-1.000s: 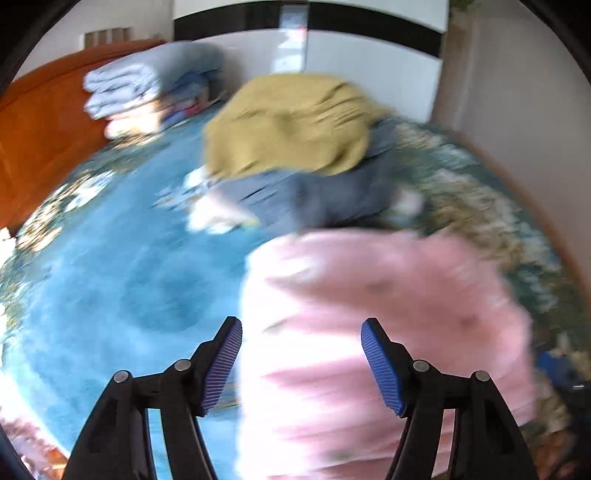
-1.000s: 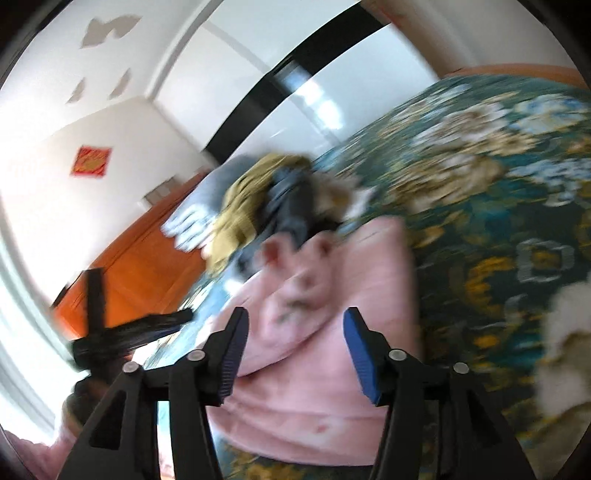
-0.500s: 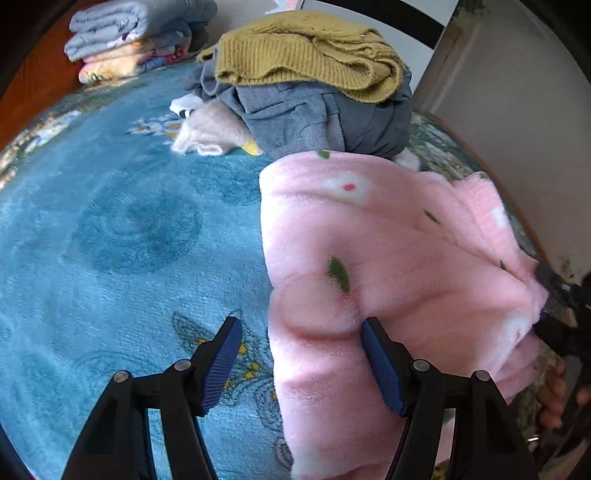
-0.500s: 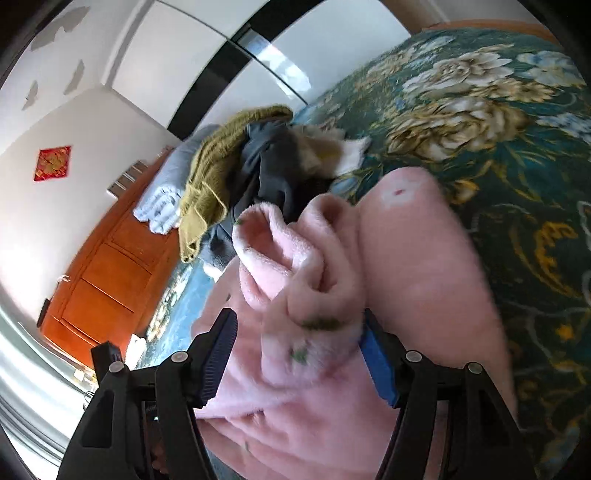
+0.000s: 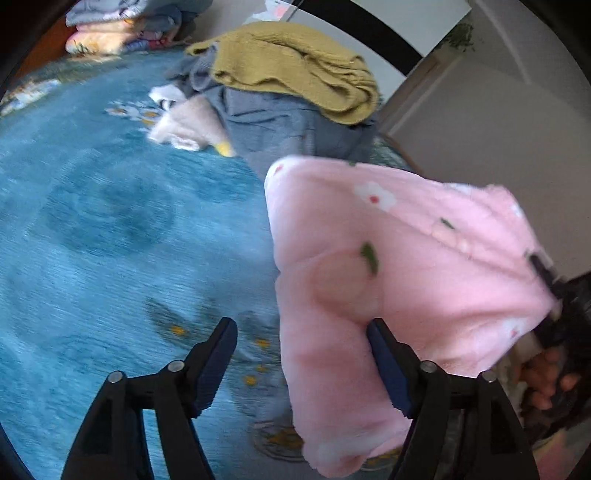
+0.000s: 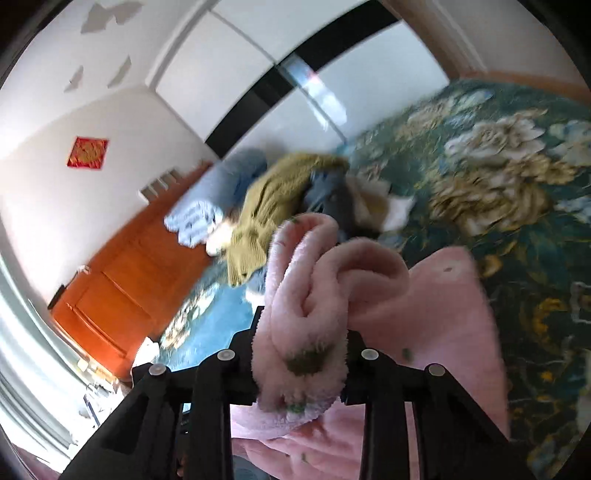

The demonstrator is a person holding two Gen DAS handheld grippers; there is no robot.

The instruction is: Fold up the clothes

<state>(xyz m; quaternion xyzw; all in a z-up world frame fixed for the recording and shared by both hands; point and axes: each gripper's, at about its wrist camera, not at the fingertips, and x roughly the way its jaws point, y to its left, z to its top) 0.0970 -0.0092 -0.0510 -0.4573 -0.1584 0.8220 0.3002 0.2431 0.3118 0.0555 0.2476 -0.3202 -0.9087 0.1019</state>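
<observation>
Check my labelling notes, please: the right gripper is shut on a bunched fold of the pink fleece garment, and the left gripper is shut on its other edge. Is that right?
Only the last part is wrong. The left wrist view shows the left gripper open, fingers spread, gripping nothing. The right gripper is indeed shut on a bunched fold of the pink fleece garment, as the right wrist view shows.

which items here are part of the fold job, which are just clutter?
In play:
pink fleece garment
right gripper, shut on its bunched edge
left gripper, open at its side

Lying about:
mustard sweater
grey garment
folded bedding stack
</observation>
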